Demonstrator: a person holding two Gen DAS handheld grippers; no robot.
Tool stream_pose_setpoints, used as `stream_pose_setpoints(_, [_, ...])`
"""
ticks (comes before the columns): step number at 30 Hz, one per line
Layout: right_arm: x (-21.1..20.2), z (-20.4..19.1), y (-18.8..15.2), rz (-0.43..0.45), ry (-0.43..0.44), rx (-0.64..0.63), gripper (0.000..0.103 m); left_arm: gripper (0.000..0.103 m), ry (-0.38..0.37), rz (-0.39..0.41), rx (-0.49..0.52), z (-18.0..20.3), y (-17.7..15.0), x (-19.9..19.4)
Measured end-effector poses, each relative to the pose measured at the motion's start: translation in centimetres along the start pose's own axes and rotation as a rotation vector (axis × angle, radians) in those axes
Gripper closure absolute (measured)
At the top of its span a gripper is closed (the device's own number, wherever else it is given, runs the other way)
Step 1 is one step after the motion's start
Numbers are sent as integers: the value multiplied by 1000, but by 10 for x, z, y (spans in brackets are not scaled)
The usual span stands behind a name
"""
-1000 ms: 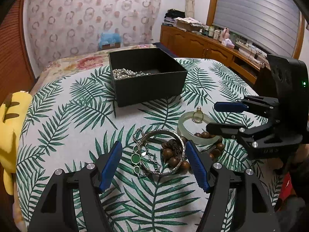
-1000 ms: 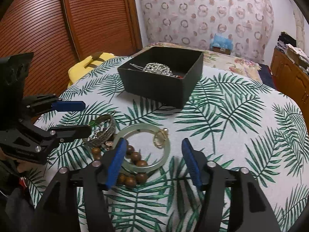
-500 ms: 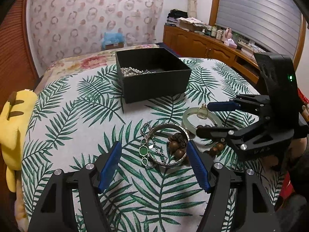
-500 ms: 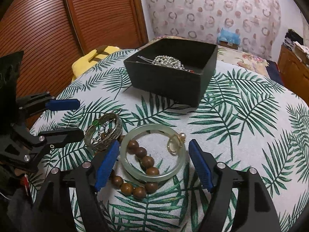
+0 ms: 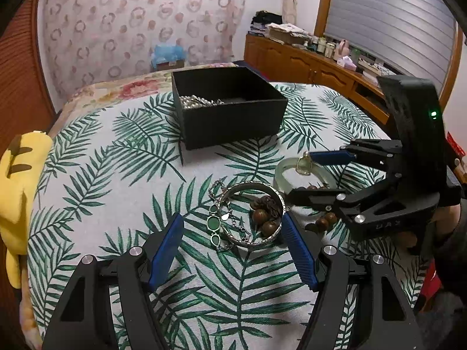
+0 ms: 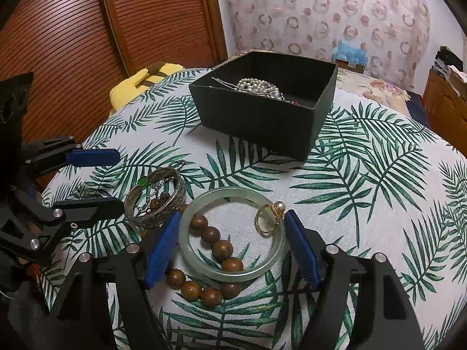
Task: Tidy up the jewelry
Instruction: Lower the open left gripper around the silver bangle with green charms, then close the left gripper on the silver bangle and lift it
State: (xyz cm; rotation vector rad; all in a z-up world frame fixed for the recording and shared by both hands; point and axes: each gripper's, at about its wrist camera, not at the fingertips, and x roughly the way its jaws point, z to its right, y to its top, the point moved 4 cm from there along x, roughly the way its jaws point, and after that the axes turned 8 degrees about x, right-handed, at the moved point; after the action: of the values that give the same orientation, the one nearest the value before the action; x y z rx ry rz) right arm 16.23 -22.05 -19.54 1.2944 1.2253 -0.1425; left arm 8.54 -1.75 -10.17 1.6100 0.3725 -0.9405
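Note:
A black open box [image 5: 227, 108] [image 6: 262, 110] holding a pearl necklace [image 6: 256, 85] stands at the far side of the palm-leaf table. A silver bangle [image 5: 252, 213] [image 6: 157, 201] lies with a green-stone chain [image 5: 216, 224] and brown wooden beads [image 6: 217, 245]. A pale jade bangle [image 6: 233, 233] [image 5: 284, 172] carries a gold pearl ring [image 6: 268, 218]. My left gripper [image 5: 232, 243] is open, fingers either side of the silver bangle. My right gripper [image 6: 230, 240] is open, fingers flanking the jade bangle.
A yellow plush toy [image 5: 17, 180] lies at the table's left edge. A wooden dresser [image 5: 321, 73] with clutter stands behind, on the right. A slatted wooden door [image 6: 87, 43] is on the left. The patterned cloth [image 5: 116, 160] covers the round table.
Both grippers have moved forward and lower. The right fingers now bracket the jade bangle, the left fingers bracket the silver bangle. Nothing has been gripped.

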Motion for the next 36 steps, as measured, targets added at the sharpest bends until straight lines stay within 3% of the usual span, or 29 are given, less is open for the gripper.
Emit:
stream_pose_setpoints(11, [-39,12,7,103,-61,-21,29,37,-37,-23,24,11,8,15])
stream_pose_setpoints(28, [-39,23,0,91,-81,2,29,37,-31,-54,80,17,16,38])
stream_pose_setpoints(32, [-39,24,-1,88,-82,4,29,48,-37,-41,86,20,18,36])
stream_pose_setpoints(36, [-39,25,-1,90,-81,6,29,48,-40,-33,77,19,17,34])
